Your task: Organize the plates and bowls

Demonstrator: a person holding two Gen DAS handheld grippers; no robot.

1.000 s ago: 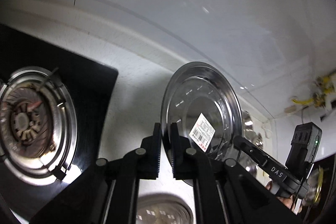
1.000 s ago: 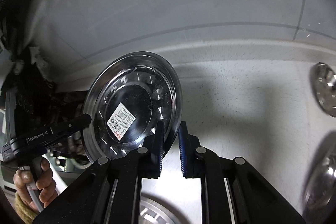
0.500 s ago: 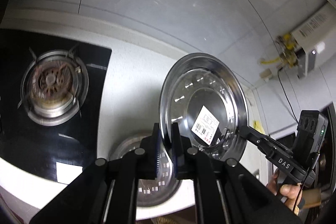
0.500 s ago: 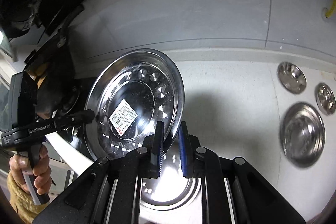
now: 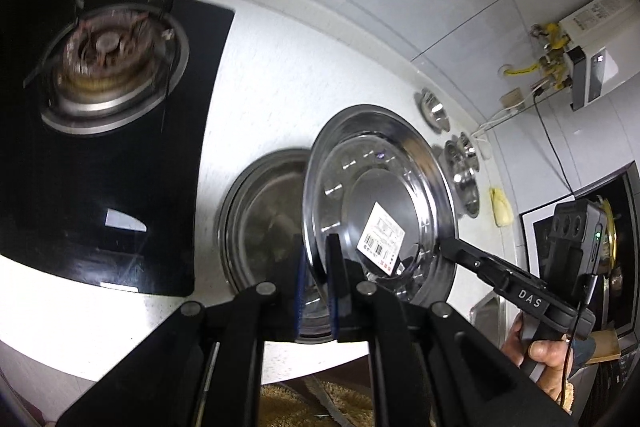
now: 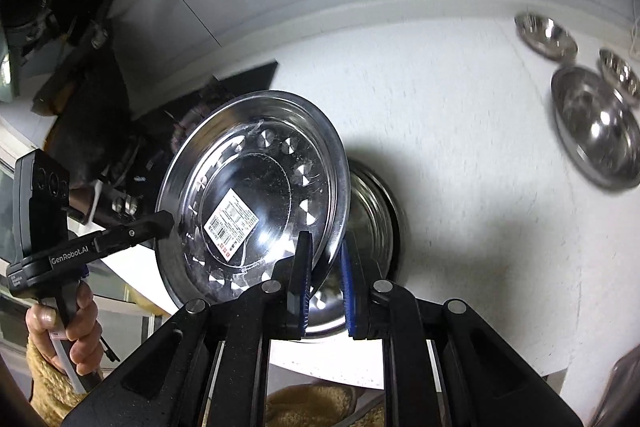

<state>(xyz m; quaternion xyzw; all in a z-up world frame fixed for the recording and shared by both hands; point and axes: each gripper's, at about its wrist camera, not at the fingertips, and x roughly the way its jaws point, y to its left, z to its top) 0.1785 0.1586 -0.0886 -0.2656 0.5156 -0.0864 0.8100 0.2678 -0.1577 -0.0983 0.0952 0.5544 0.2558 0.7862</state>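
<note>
Steel plate was held tilted up on edge above the worktop, its barcode sticker facing both cameras. Left tongs were clamped on the plate's lower rim, one finger either side. Right tongs were clamped on the opposite part of the rim; in the right wrist view the same plate leaned over to the left, rim pinched between the blue-edged pads.

Directly under and behind the held plate a second plate lay flat on the worktop, partly hidden by the raised one. In the right wrist view it showed as a dark curved rim just right of the held plate.

Further along the worktop, toward the wall: a large bowl with two small bowls just beside it, blurred. The left wrist view showed the same group edge-on, near the wall corner.

Gas burner sat on a black glass hob, left of the plates, apart from them.

A hand gripped the handle of the right tool at the far right of the left wrist view; the other hand gripped the left tool's handle, a fuzzy tan sleeve at the wrist.
</note>
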